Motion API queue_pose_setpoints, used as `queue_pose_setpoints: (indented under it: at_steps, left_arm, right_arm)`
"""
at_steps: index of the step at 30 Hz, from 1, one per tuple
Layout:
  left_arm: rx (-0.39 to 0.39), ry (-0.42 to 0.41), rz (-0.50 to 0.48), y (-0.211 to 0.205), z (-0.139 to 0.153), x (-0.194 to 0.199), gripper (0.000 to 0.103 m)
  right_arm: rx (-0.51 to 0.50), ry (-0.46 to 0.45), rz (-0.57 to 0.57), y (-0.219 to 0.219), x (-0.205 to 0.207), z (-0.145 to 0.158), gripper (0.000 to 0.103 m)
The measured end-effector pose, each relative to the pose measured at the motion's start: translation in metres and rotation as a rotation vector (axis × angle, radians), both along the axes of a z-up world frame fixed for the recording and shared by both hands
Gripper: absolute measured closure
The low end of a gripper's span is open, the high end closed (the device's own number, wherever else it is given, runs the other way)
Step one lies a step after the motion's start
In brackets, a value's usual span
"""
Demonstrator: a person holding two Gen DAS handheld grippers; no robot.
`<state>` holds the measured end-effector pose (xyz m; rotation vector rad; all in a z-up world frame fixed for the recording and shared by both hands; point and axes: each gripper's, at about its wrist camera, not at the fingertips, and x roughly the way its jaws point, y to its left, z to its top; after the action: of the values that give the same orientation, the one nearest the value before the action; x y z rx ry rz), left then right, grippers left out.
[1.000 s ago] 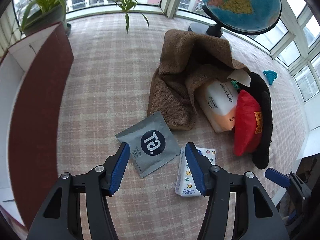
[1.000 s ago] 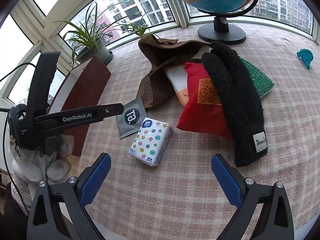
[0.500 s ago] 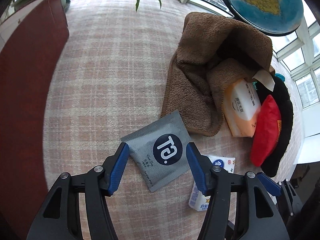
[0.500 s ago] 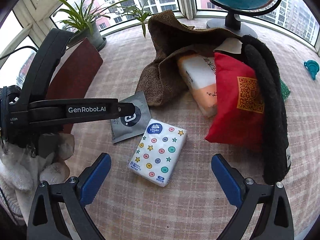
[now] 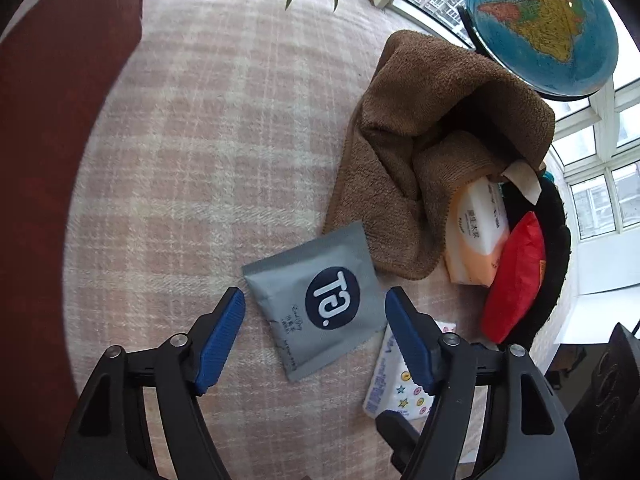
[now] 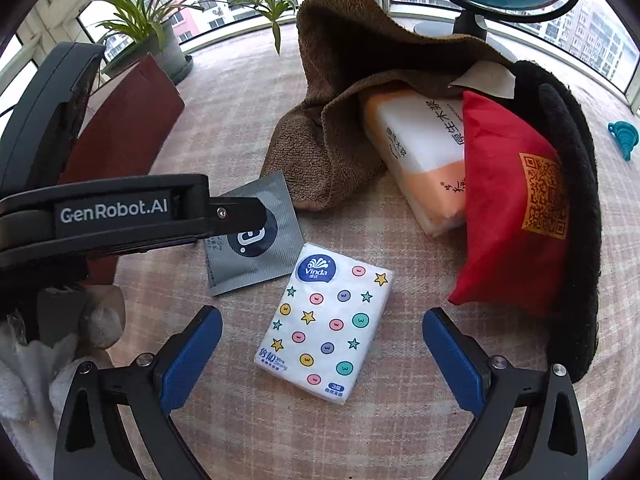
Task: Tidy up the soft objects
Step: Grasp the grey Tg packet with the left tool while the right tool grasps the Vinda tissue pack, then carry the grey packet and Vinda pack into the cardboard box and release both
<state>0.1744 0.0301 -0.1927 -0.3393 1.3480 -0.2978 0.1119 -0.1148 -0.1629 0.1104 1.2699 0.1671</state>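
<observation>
Both grippers spread wide, nothing clamped. Left gripper [image 5: 312, 300] straddles the grey sachet [image 5: 316, 300], which lies flat just in front of the brown towel [image 5: 424, 152]. Right gripper [image 6: 322, 320] straddles the Vinda tissue pack [image 6: 326, 322], just beside the sachet, clear of the towel.

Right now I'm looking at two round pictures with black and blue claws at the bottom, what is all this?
Those claws are two handheld grippers; a person holds one in each hand. Each picture comes from a camera on one gripper. The left gripper hangs open over a grey sachet. The right gripper is open around a Vinda tissue pack. Neither holds anything. Also on the checked tablecloth: a brown towel, an orange tissue pack, a red pouch and a black glove.
</observation>
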Motion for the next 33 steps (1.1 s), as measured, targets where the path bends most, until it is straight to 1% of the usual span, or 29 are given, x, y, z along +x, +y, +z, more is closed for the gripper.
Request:
queue_pose_setpoints:
  at_steps: [3, 6, 7, 8, 9, 11, 13, 15, 16, 17, 18, 19, 21, 22, 23, 24, 25, 28, 33]
  left_arm:
    - [-0.023, 0.006, 0.006, -0.003, -0.001, 0.003, 0.030]
    - [-0.050, 0.013, 0.022, -0.003, 0.000, 0.006, 0.032]
    - [-0.046, 0.012, 0.028, -0.003, -0.001, 0.007, 0.037]
    - [-0.034, 0.011, 0.033, -0.003, -0.001, 0.006, 0.045]
    - [-0.030, 0.013, 0.036, -0.004, -0.002, 0.007, 0.050]
    - [-0.016, 0.016, 0.039, -0.004, -0.002, 0.006, 0.065]
    - [0.000, 0.017, 0.034, -0.006, -0.002, 0.008, 0.075]
    - [0.028, 0.010, 0.039, -0.009, -0.003, 0.010, 0.085]
    - [0.025, 0.016, 0.038, -0.008, -0.005, 0.012, 0.089]
    - [0.020, 0.013, 0.050, -0.007, -0.005, 0.013, 0.090]
    - [0.018, 0.014, 0.056, -0.007, -0.006, 0.014, 0.090]
    - [0.017, 0.010, 0.064, -0.007, -0.006, 0.015, 0.091]
    - [0.015, 0.008, 0.073, -0.007, -0.006, 0.015, 0.091]
    - [0.017, 0.004, 0.074, -0.006, -0.004, 0.013, 0.092]
    - [0.021, -0.001, 0.074, -0.006, -0.003, 0.013, 0.092]
    - [0.021, -0.005, 0.074, -0.005, 0.000, 0.011, 0.093]
    - [0.023, -0.013, 0.068, -0.003, 0.003, 0.009, 0.093]
    - [0.044, -0.041, 0.051, -0.005, 0.012, 0.009, 0.094]
    - [0.031, -0.065, 0.051, -0.003, 0.025, 0.005, 0.096]
  right_arm:
    - [-0.005, 0.002, -0.009, -0.001, -0.001, -0.002, 0.004]
    - [-0.002, 0.011, -0.020, -0.003, 0.001, -0.005, 0.004]
    - [-0.002, 0.015, -0.025, -0.003, 0.001, -0.006, 0.004]
    - [-0.003, 0.018, -0.031, -0.004, 0.003, -0.008, 0.004]
    - [-0.004, 0.022, -0.037, -0.005, 0.004, -0.009, 0.004]
    - [0.003, 0.028, -0.049, -0.007, 0.007, -0.010, 0.004]
    - [0.003, 0.029, -0.055, -0.007, 0.010, -0.011, 0.004]
    - [-0.006, 0.028, -0.054, -0.005, 0.013, -0.012, 0.006]
    - [-0.013, 0.033, -0.051, -0.004, 0.013, -0.014, 0.012]
    - [-0.020, 0.041, -0.049, -0.002, 0.015, -0.015, 0.017]
    - [-0.025, 0.050, -0.048, -0.001, 0.016, -0.018, 0.019]
    - [-0.030, 0.057, -0.047, -0.001, 0.017, -0.020, 0.024]
    - [-0.041, 0.053, -0.043, 0.000, 0.018, -0.021, 0.030]
    - [-0.045, 0.052, -0.039, 0.000, 0.018, -0.020, 0.036]
    - [-0.052, 0.048, -0.036, -0.001, 0.018, -0.021, 0.046]
    - [-0.060, 0.044, -0.035, -0.002, 0.017, -0.020, 0.050]
    - [-0.057, 0.043, -0.036, -0.004, 0.017, -0.020, 0.052]
    - [-0.027, 0.047, -0.043, -0.011, 0.015, -0.020, 0.054]
    - [-0.003, 0.044, -0.043, -0.021, 0.008, -0.016, 0.054]
